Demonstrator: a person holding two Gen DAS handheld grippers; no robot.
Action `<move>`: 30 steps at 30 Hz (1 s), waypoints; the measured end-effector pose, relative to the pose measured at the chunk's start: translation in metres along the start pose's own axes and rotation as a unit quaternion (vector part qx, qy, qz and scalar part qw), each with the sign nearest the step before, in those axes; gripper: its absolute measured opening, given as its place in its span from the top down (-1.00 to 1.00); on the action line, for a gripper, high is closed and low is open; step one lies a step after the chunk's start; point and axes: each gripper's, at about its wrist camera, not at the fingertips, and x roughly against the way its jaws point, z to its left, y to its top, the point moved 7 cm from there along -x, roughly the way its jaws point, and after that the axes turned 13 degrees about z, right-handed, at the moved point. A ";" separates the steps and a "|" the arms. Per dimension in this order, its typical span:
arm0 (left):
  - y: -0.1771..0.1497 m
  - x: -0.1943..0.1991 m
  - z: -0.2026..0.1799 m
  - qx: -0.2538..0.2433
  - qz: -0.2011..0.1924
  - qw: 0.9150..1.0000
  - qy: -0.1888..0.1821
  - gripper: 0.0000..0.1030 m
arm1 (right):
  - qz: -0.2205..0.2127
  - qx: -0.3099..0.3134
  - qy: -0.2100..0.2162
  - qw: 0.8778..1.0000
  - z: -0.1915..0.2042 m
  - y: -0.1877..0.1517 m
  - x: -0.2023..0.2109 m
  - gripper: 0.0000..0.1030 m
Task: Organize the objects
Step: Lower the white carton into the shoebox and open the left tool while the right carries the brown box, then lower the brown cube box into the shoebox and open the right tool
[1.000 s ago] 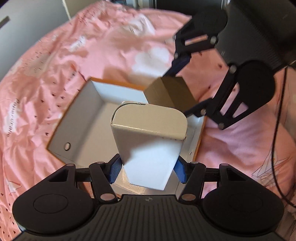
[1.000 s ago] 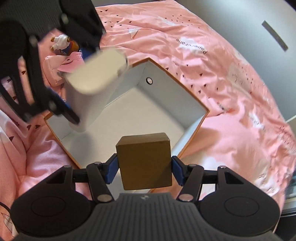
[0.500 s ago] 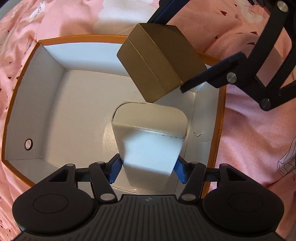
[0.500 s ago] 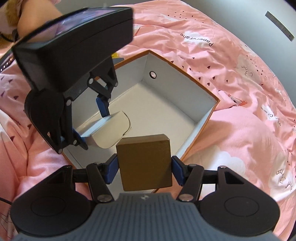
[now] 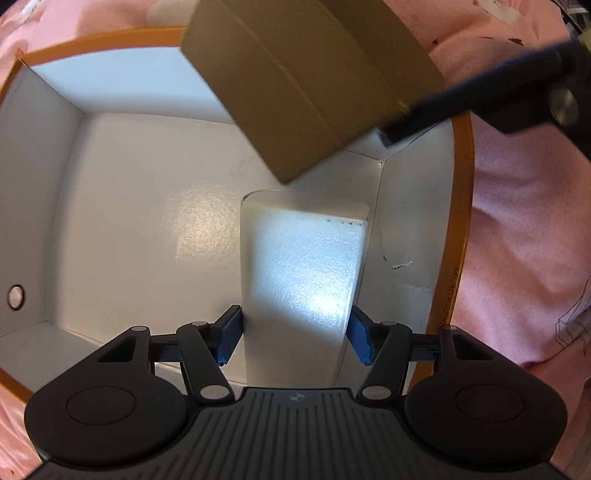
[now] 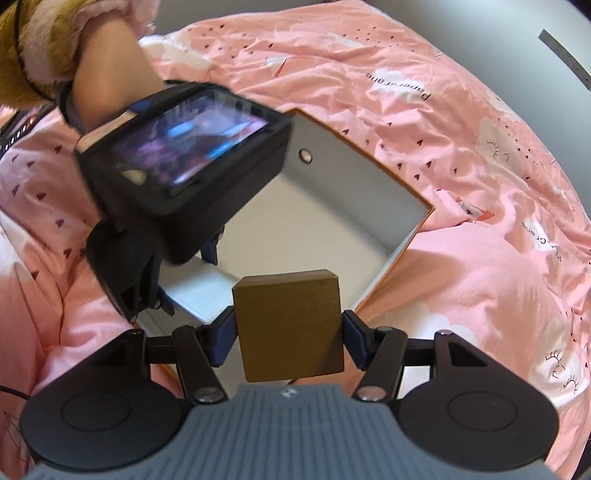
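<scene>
A white open storage box with an orange rim [image 5: 466, 206] lies on the pink bedspread; it also shows in the right wrist view [image 6: 421, 225]. My left gripper [image 5: 295, 336] is shut on a white box [image 5: 303, 266] and holds it low inside the storage box, near its right wall. My right gripper [image 6: 288, 334] is shut on a brown box [image 6: 290, 325], held above the storage box's near corner. The brown box also shows in the left wrist view [image 5: 306, 81], hanging over the white box.
The pink bedspread [image 6: 461, 122] surrounds the storage box on all sides. The left gripper's body with its screen [image 6: 184, 147] and the person's forearm [image 6: 107, 70] hang over the storage box's left part. A grey wall [image 6: 517, 22] rises at the back.
My left gripper has gone down into the storage box with the white box. My right gripper has brought the brown box closer, above the storage box's corner.
</scene>
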 end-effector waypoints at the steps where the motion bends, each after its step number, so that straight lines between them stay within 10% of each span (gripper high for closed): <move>1: -0.001 0.000 0.005 0.009 -0.005 1.000 -0.008 -0.35 | 0.000 0.007 -0.002 1.000 0.002 -0.001 -0.001 -0.21; 21: -0.042 0.021 0.062 0.089 -0.106 0.985 -0.108 -0.44 | 0.127 0.134 0.014 0.983 0.028 0.006 -0.053 -0.21; 30: -0.045 0.018 0.073 0.066 -0.117 0.986 -0.100 0.12 | 0.130 0.114 0.059 0.983 0.023 0.010 -0.071 -0.21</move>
